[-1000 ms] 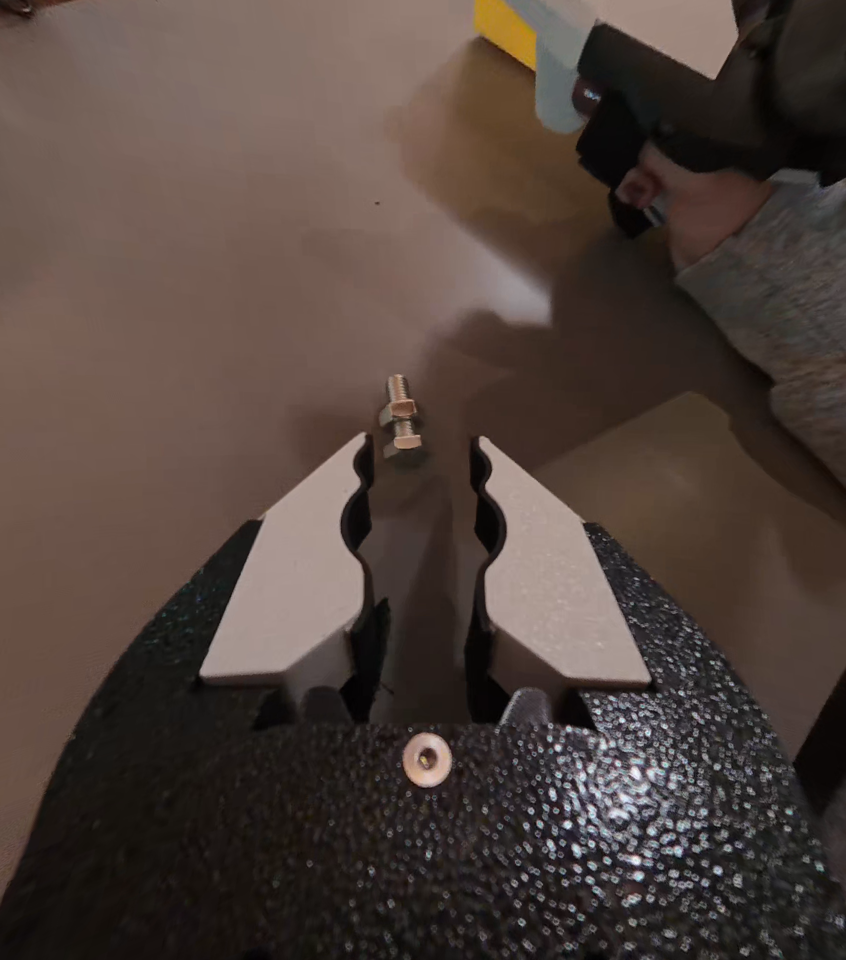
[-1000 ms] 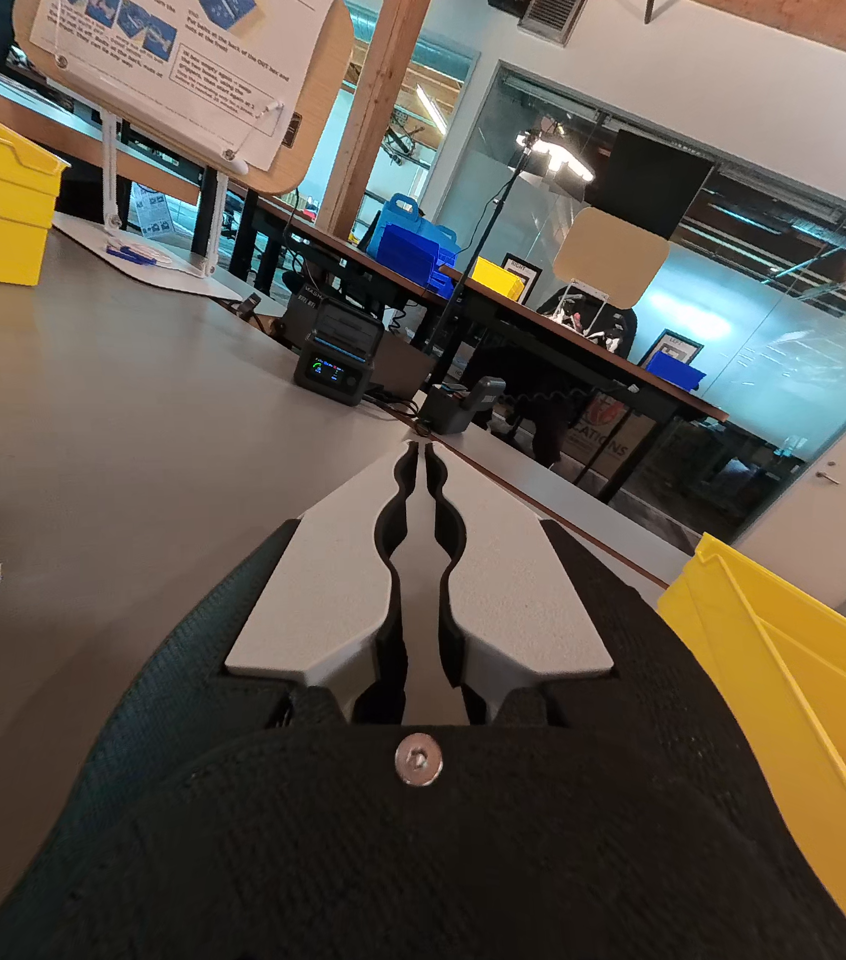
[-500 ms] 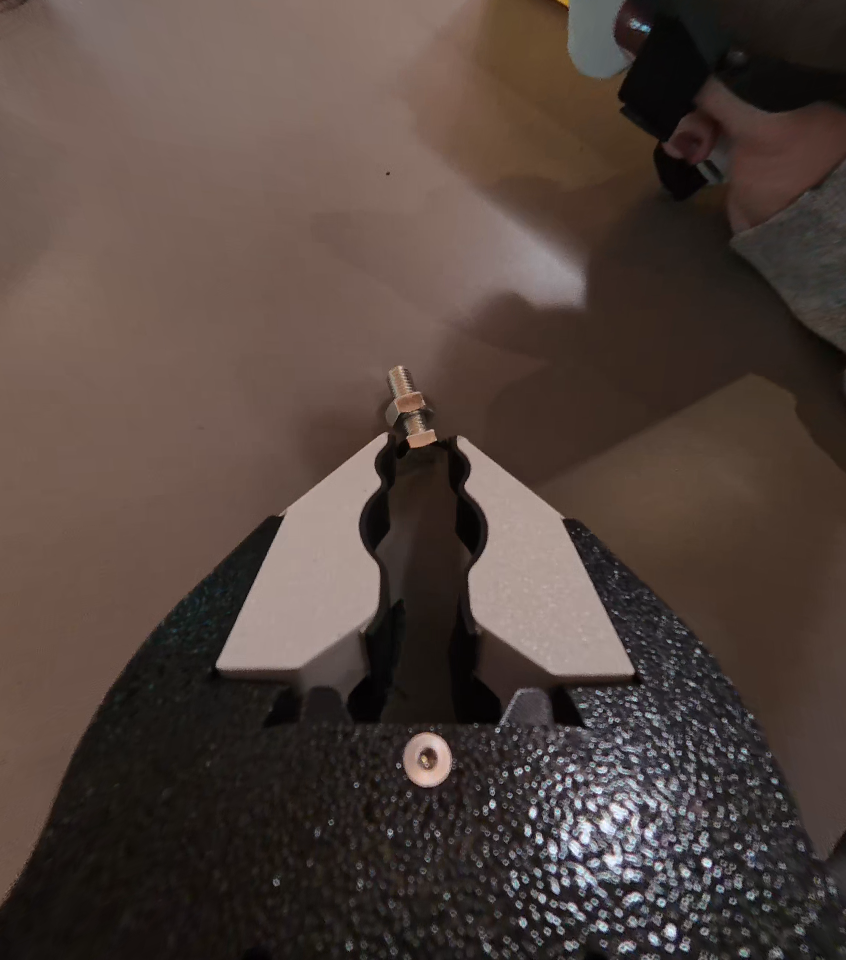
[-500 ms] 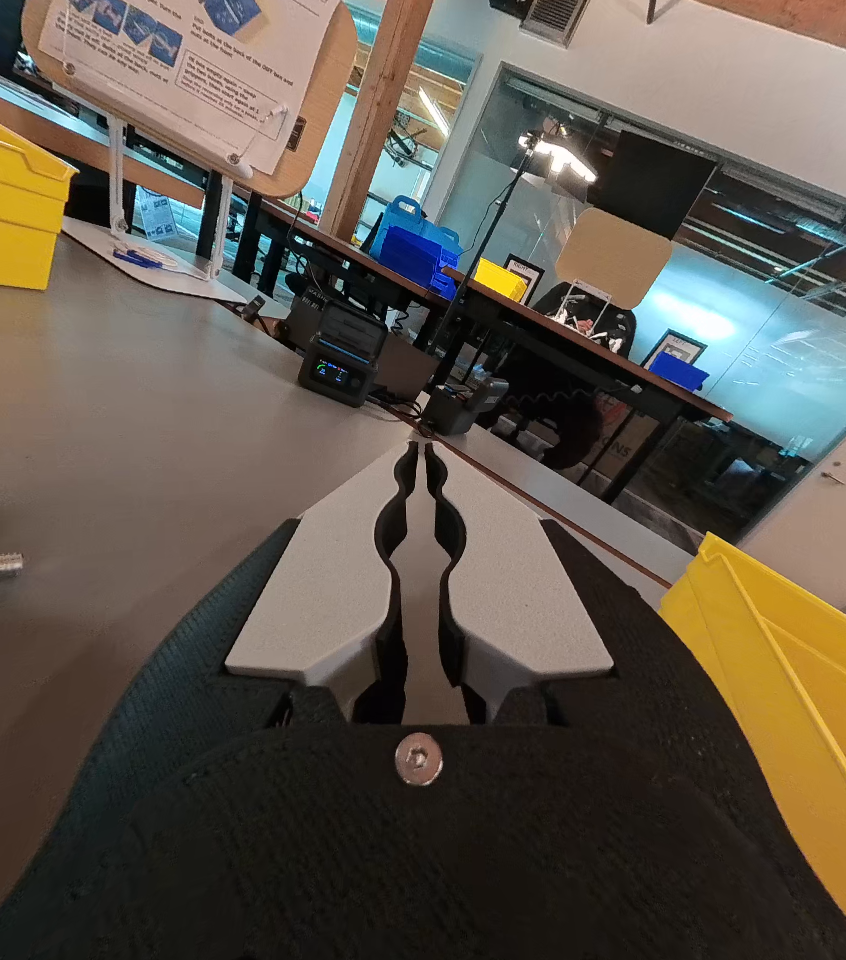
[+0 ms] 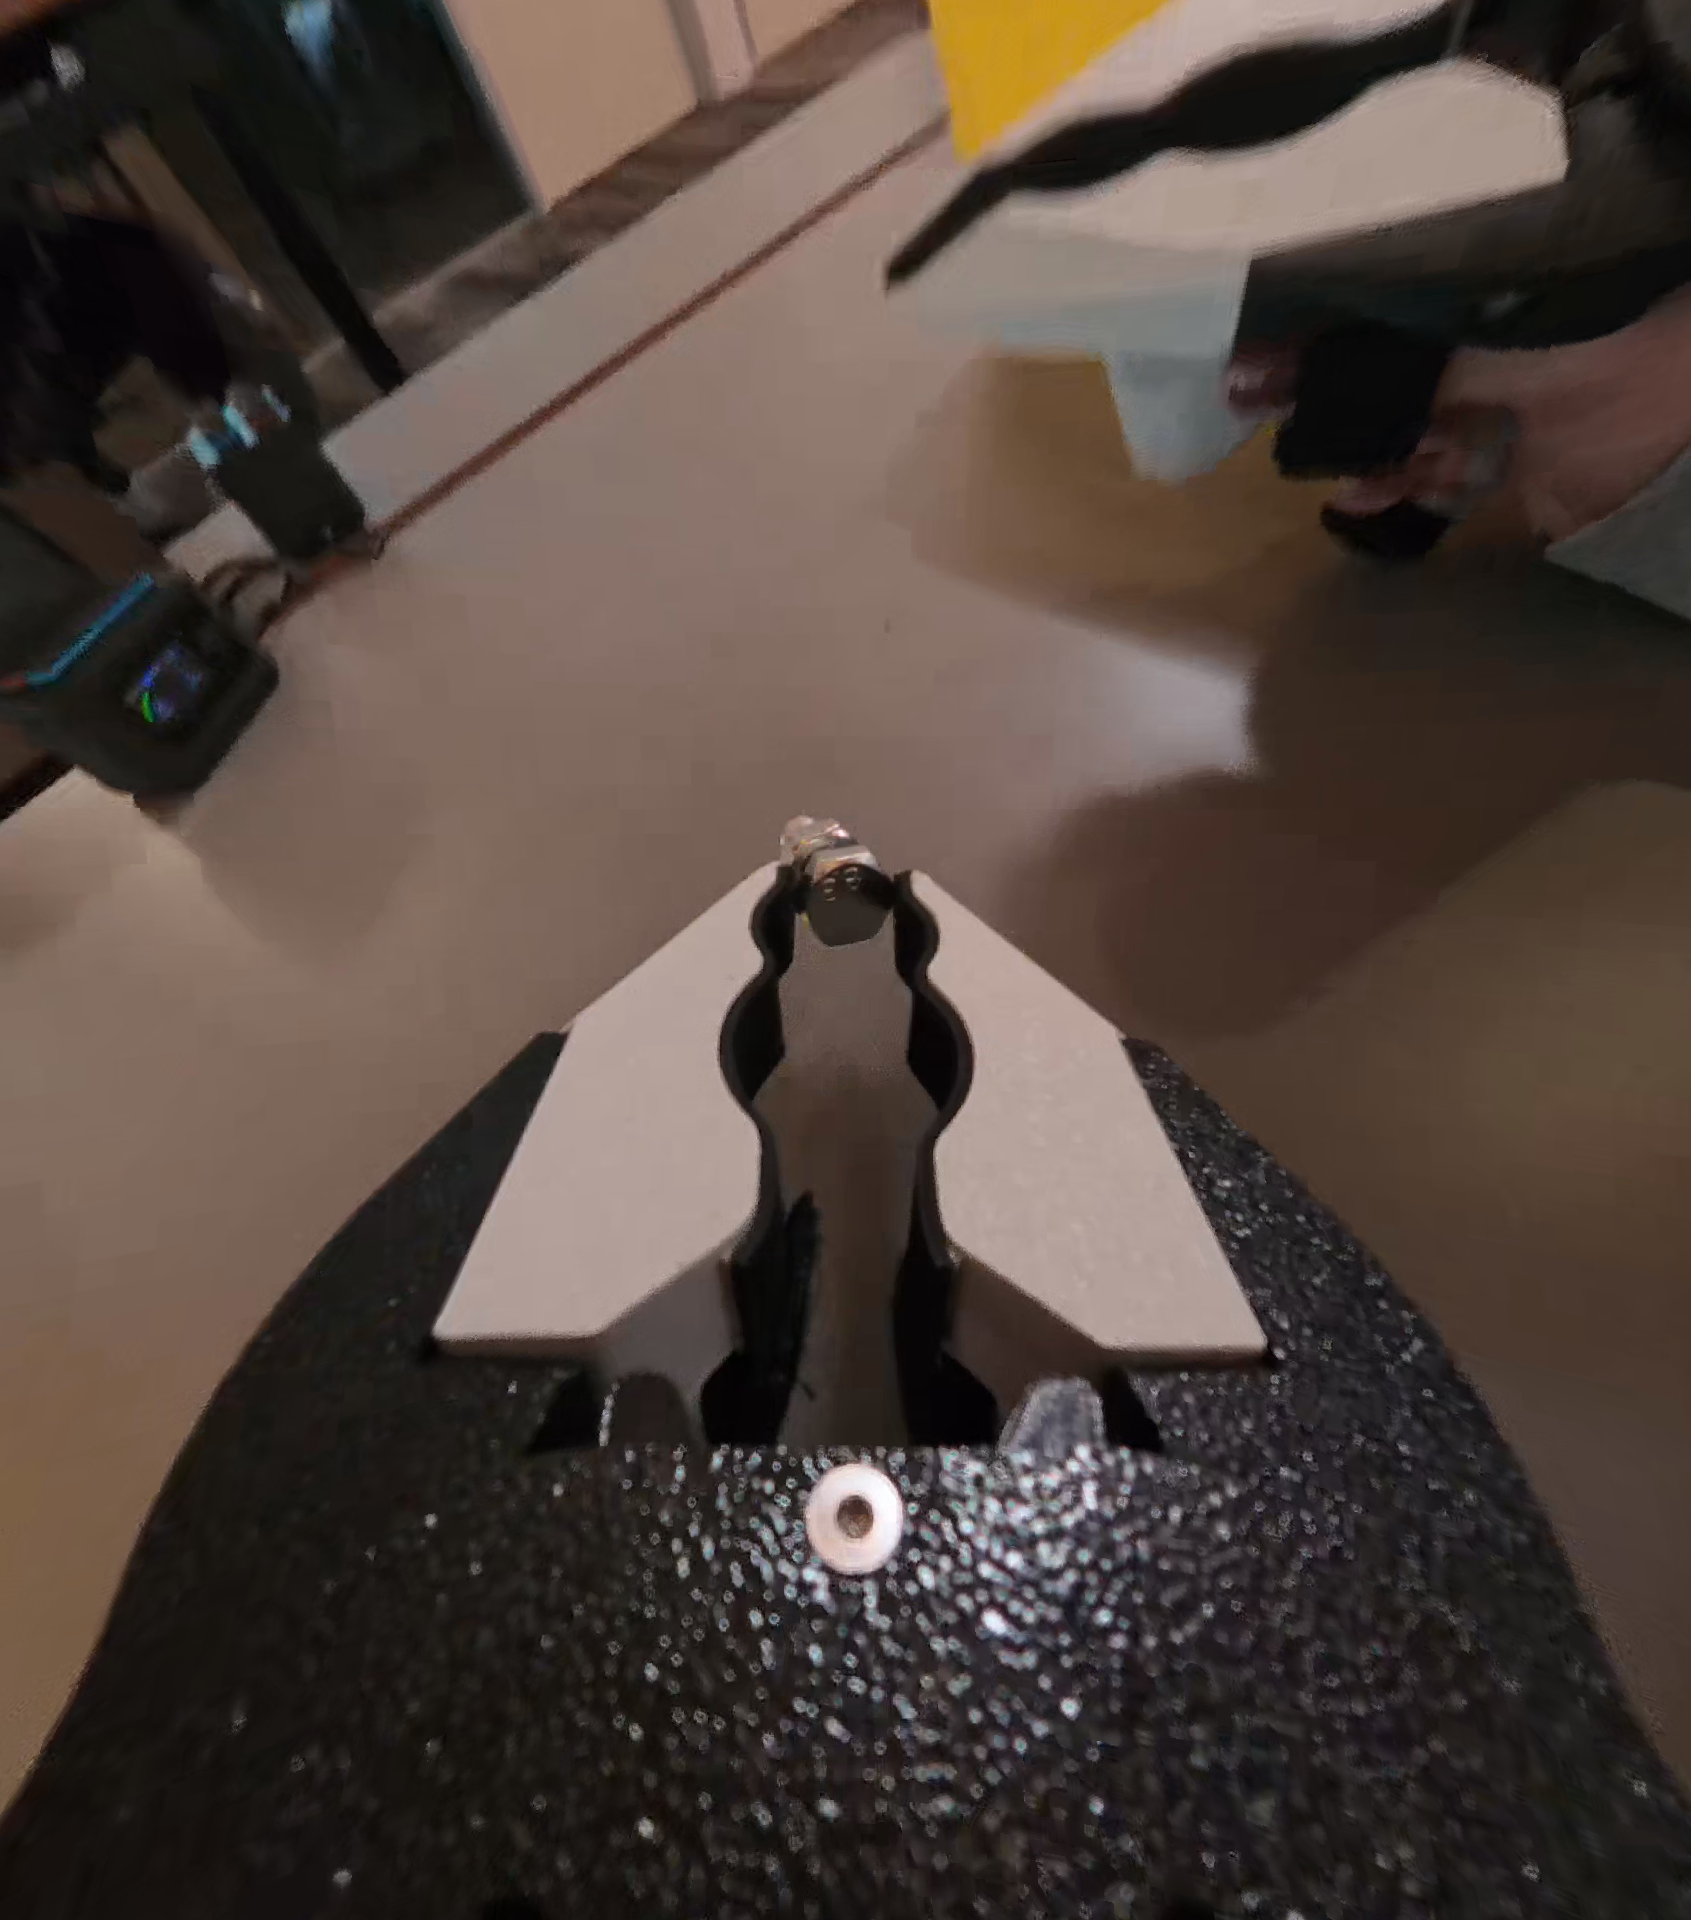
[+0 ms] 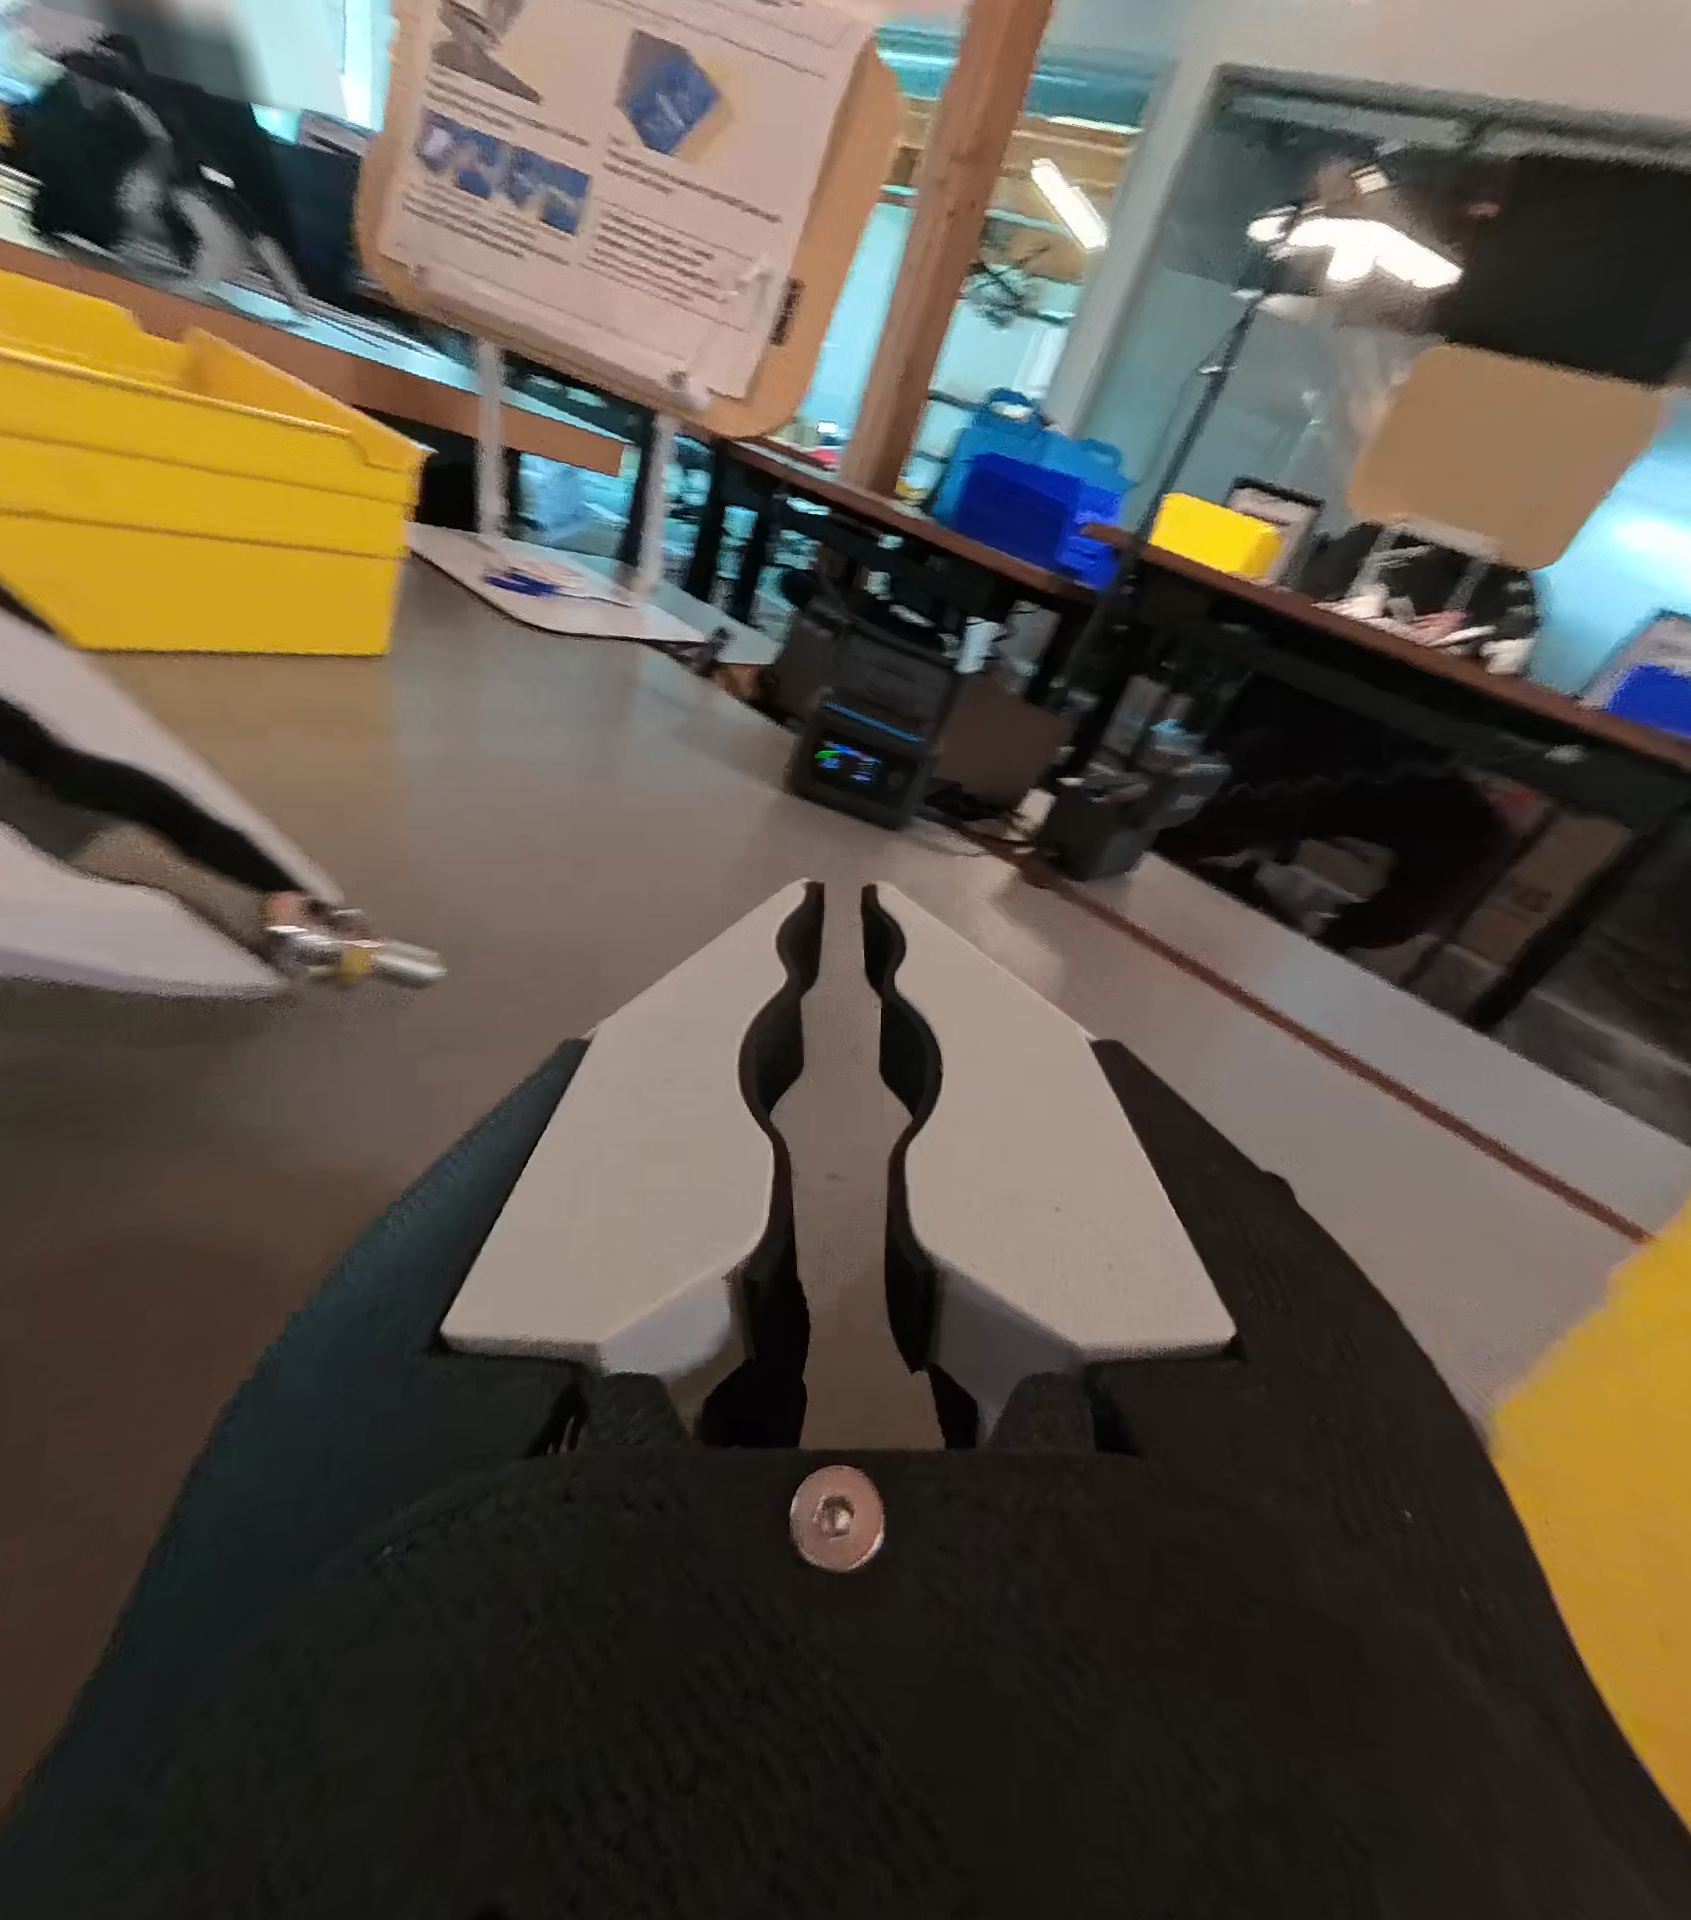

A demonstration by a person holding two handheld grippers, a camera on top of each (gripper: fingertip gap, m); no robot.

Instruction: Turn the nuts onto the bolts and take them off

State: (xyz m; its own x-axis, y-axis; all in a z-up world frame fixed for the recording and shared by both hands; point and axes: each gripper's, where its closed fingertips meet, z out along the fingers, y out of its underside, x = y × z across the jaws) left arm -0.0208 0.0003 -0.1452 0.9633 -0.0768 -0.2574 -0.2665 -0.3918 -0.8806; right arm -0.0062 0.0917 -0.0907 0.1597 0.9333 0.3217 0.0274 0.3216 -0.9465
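Observation:
A silver bolt (image 5: 843,906) with a nut (image 5: 813,837) threaded on it is pinched by its head between the tips of my left gripper (image 5: 836,885), which is shut on it and holds it above the grey table (image 5: 612,644), shank pointing away. My right gripper (image 6: 841,889) is shut and empty, its jaws nearly touching. In the right wrist view the left gripper (image 6: 285,930) comes in from the left with the bolt (image 6: 347,951) sticking out toward the right gripper. In the left wrist view the right gripper (image 5: 924,265) hovers blurred at the upper right.
Stacked yellow bins (image 6: 145,499) stand at the back left and another yellow bin (image 6: 1672,1455) at the right. A black device with a lit screen (image 6: 856,758) and a sign board on a stand (image 6: 612,197) stand farther back. A hand (image 5: 1547,457) holds the right gripper.
My left gripper closed on the bolt's head and lifted it off the table, tilting level. My right gripper swung left toward it, still shut.

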